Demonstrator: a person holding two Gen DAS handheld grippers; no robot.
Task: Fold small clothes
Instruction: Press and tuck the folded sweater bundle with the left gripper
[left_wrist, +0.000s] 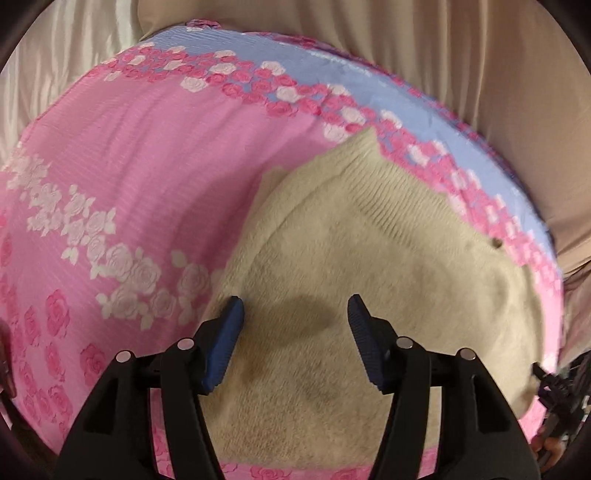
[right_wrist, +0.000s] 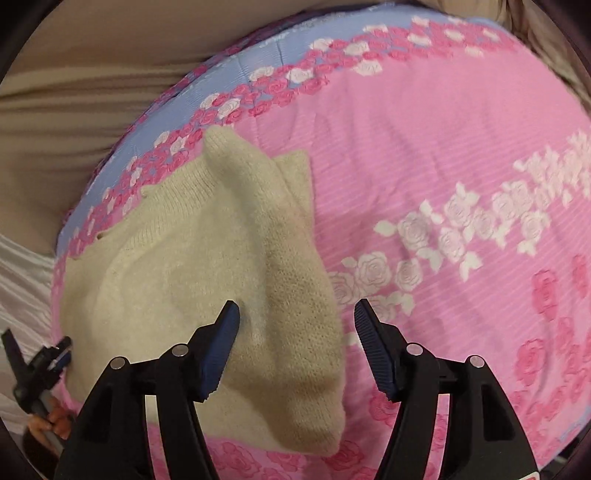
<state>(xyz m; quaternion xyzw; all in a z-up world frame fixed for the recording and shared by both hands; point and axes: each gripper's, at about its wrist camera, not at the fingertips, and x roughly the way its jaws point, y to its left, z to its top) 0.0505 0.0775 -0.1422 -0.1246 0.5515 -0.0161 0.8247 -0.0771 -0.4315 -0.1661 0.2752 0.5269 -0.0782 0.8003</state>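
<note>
A small cream knitted garment (left_wrist: 369, 295) lies folded on a pink rose-patterned sheet (left_wrist: 129, 166); it also shows in the right wrist view (right_wrist: 207, 280). My left gripper (left_wrist: 295, 314) is open and empty, hovering over the garment's middle. My right gripper (right_wrist: 297, 317) is open and empty, with its jaws astride the garment's right folded edge. The other gripper shows at the edge of each view, at the right in the left wrist view (left_wrist: 554, 384) and at the left in the right wrist view (right_wrist: 40, 365).
The sheet (right_wrist: 443, 166) has a blue band (left_wrist: 332, 70) along its far edge, also seen in the right wrist view (right_wrist: 258, 59). Beige draped fabric (left_wrist: 461, 48) lies beyond it. Pale cloth (right_wrist: 22, 288) lies at the left.
</note>
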